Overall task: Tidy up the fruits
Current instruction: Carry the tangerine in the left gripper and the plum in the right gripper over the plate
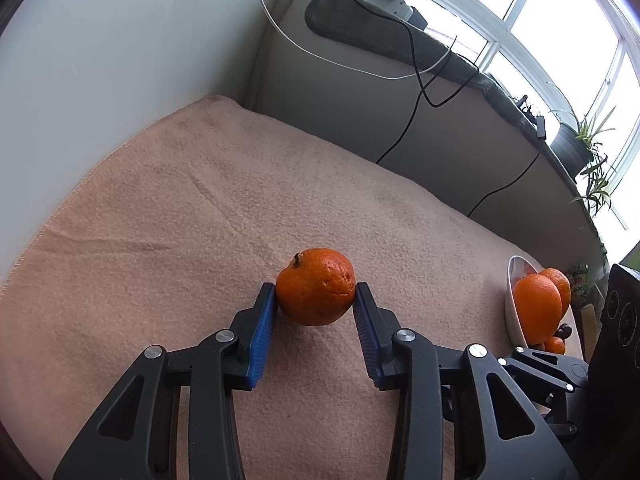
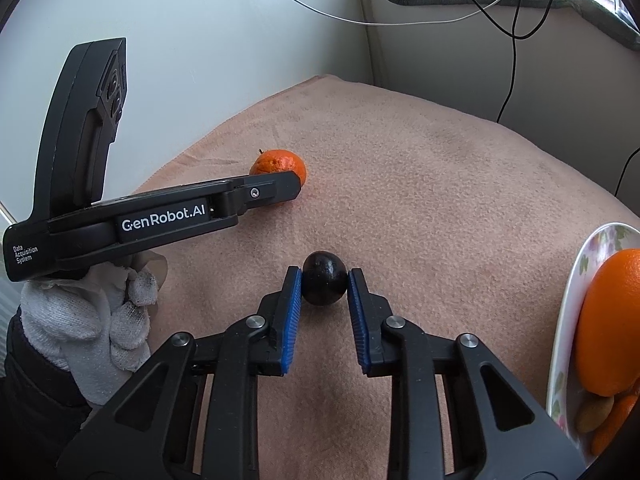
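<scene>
My right gripper (image 2: 324, 286) pinches the plum (image 2: 324, 283) near me on the blanket (image 2: 440, 184); farther left, my left gripper (image 1: 316, 300) clamps the mandarin (image 1: 316, 292). Squeezing harder could bruise either, or they roll before reaching the bowl (image 2: 568, 312).

Readable print appears only in the right wrist view, all of it on the left gripper (image 2: 298, 184) — the black tool held by a white-gloved hand (image 2: 92, 320). Along its side arm stands the brand "GenRobot.AI" in white letters. Nearer the handle end, in small white type on three lines, it reads "Data Acquisition System". The left wrist view shows no legible text — nothing there can be made out as lettering.
</scene>
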`<state>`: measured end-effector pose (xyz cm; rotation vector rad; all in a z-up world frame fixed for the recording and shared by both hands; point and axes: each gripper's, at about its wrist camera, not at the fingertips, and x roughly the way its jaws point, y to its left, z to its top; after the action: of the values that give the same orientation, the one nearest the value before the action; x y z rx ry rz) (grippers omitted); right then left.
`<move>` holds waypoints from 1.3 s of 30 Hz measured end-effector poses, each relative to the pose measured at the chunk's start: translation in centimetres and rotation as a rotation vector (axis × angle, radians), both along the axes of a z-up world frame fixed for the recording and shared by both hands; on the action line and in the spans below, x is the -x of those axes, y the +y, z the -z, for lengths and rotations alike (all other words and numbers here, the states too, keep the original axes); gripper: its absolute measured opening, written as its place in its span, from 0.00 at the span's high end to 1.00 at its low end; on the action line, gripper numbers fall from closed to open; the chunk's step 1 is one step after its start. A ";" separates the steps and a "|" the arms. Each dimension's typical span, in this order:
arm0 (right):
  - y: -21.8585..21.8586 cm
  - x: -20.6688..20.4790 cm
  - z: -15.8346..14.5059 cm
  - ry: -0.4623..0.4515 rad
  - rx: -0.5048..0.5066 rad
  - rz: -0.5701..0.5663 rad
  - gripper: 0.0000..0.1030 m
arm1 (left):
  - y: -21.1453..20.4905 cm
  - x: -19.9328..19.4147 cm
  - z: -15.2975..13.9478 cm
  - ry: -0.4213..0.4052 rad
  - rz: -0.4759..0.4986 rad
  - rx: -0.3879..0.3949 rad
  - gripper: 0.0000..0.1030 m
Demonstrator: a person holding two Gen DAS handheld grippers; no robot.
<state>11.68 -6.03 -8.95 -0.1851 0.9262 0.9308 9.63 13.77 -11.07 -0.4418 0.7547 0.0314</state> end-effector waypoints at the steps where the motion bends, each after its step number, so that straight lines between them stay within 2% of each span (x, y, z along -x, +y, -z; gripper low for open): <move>1: -0.1 0.1 -0.1 -0.001 -0.003 0.001 0.76 | 0.0 0.1 -0.1 -0.002 0.001 0.000 0.64; 28: -5.9 3.4 -4.9 -0.058 -0.102 0.072 0.76 | -4.1 4.4 -4.7 -0.112 0.085 -0.027 0.64; 39: -9.0 4.1 -5.9 -0.074 -0.138 0.132 0.76 | -6.5 5.7 -5.3 -0.128 0.140 -0.025 0.64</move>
<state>7.62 -14.99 -3.08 -0.0397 0.7936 0.8561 3.91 7.23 -5.77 -0.3630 0.6575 -0.1178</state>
